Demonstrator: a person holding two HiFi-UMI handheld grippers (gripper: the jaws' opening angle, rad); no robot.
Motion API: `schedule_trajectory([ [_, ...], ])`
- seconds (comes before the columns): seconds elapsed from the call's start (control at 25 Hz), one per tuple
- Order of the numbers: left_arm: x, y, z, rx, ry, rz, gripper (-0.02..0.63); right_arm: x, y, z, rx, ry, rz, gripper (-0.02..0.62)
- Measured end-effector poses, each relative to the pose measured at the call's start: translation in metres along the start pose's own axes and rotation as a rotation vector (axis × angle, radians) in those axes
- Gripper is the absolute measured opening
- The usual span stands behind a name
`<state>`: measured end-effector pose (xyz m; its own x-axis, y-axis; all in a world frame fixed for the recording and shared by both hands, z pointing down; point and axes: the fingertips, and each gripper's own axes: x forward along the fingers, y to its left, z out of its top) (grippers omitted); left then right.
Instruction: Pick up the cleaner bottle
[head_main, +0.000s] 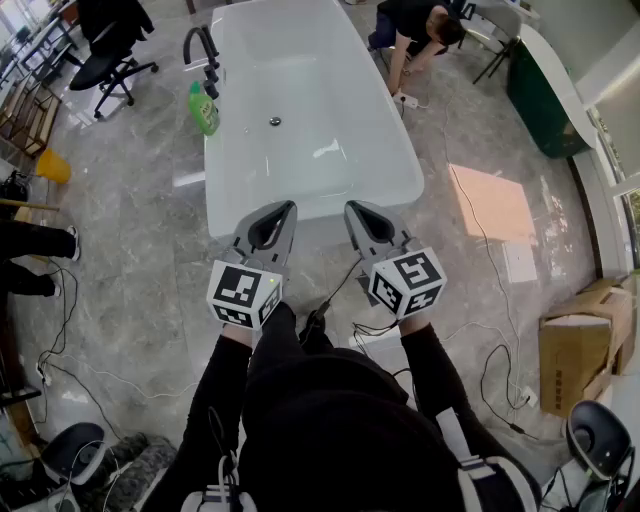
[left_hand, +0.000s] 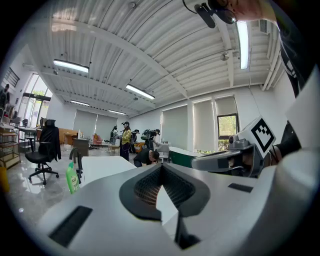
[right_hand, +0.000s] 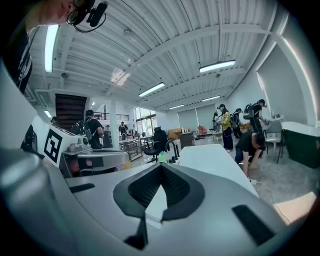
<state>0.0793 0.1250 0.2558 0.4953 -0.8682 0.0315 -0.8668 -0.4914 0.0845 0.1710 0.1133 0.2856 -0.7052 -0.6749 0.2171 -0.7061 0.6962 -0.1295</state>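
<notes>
The green cleaner bottle (head_main: 203, 108) stands upright on the left rim of the white bathtub (head_main: 380, 180), beside the black faucet (head_main: 200, 45). Both grippers are held side by side in front of the tub's near end, well short of the bottle. My left gripper (head_main: 284, 209) is shut with nothing in it, and so is my right gripper (head_main: 353, 208). In the left gripper view the bottle (left_hand: 73, 177) shows far off to the left of the closed jaws of the left gripper (left_hand: 161, 166). In the right gripper view the bottle (right_hand: 161, 158) is a small green spot just above the tips of the right gripper (right_hand: 160, 166).
A black office chair (head_main: 110, 60) stands left of the tub and a yellow bin (head_main: 52, 165) nearer. A person (head_main: 415, 30) crouches at the tub's far right. Cables (head_main: 480, 240) trail over the marble floor. A cardboard box (head_main: 585, 340) sits at the right.
</notes>
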Motion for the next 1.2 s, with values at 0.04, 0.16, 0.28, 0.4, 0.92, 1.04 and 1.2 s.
schedule_trajectory([
  [0.04,0.0,0.0,-0.001,0.0,-0.001,0.001,0.008,0.0,0.0,-0.001,-0.001,0.0,0.0,0.002],
  [0.16,0.001,0.0,-0.005,0.0,0.0,0.002,0.008,0.001,-0.003,-0.004,-0.001,0.0,-0.002,0.001],
  [0.28,0.003,0.0,-0.007,-0.002,0.004,0.005,0.008,0.001,-0.007,-0.005,0.002,0.002,-0.004,0.0],
  [0.4,0.004,0.005,-0.006,0.0,0.007,0.014,0.008,0.003,-0.01,-0.004,0.007,0.006,-0.005,0.001],
  [0.92,0.001,0.015,0.007,0.029,-0.017,0.073,0.008,0.001,-0.018,0.002,-0.001,0.002,0.005,0.002],
  [1.04,0.001,0.019,0.009,0.035,-0.018,0.083,0.008,0.004,-0.02,0.002,0.007,0.005,0.004,0.002],
  [1.2,0.001,0.027,0.009,0.039,-0.021,0.094,0.008,0.01,-0.02,0.001,0.012,0.006,0.006,0.002],
])
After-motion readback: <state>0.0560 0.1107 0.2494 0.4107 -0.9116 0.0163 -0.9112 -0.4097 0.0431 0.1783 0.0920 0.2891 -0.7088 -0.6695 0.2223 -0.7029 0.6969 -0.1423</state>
